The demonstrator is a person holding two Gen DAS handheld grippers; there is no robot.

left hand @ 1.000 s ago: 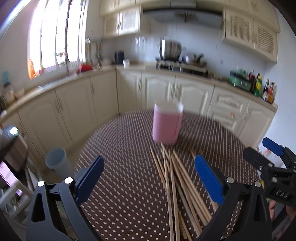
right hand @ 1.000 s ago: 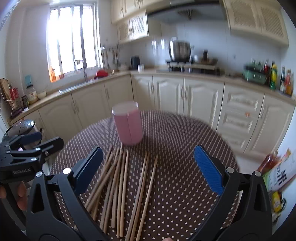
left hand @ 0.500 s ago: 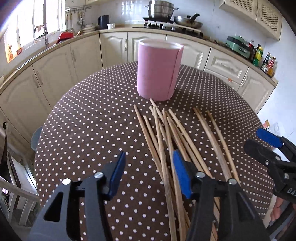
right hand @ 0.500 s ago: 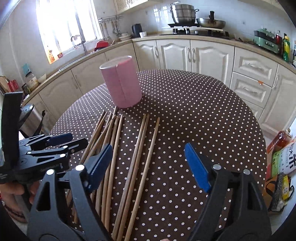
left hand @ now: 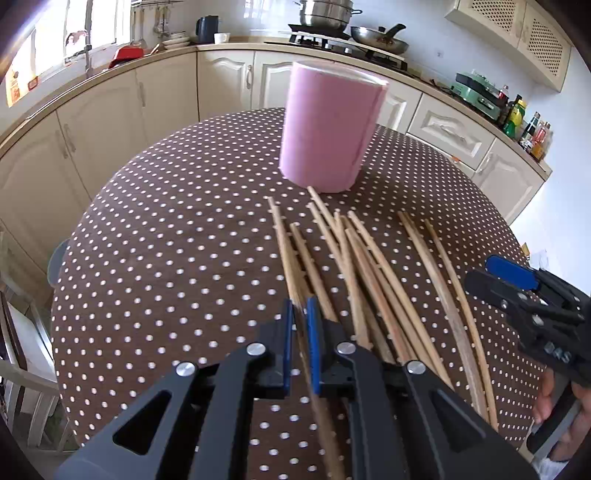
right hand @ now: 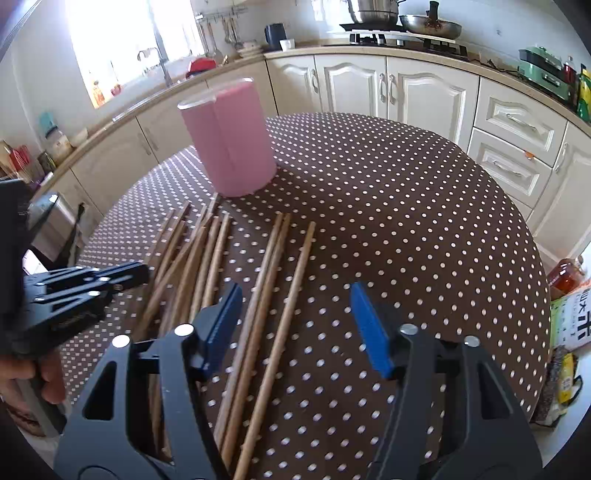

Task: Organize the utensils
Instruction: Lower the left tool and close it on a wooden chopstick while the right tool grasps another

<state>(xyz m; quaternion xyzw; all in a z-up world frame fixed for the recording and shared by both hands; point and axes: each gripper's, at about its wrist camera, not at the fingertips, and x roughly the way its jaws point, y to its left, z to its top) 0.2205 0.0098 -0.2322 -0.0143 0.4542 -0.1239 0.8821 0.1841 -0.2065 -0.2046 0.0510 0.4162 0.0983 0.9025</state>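
Observation:
A tall pink holder [left hand: 325, 129] [right hand: 229, 144] stands upright on the round brown polka-dot table [left hand: 166, 240] [right hand: 406, 221]. Several wooden chopsticks [left hand: 369, 266] [right hand: 199, 258] lie fanned out just in front of it. My left gripper [left hand: 300, 317] [right hand: 142, 271] is shut on the leftmost chopstick [left hand: 286, 251], low over the cloth. My right gripper [right hand: 295, 325] [left hand: 495, 275] hovers over the three rightmost chopsticks [right hand: 275, 295]. Its jaws are closing, and those sticks lie between the blue pads [right hand: 225, 325] untouched.
Cream kitchen cabinets [right hand: 406, 88] and a counter with a stove and pots [left hand: 325, 14] run behind the table. Bottles and bags [right hand: 569, 332] sit past the table's right edge. A chair [left hand: 22, 369] stands off the left edge. A hand holds each gripper.
Both grippers came down close to the table and tilted toward the chopsticks. The left jaws went from wide to shut on a chopstick. The right jaws narrowed about halfway.

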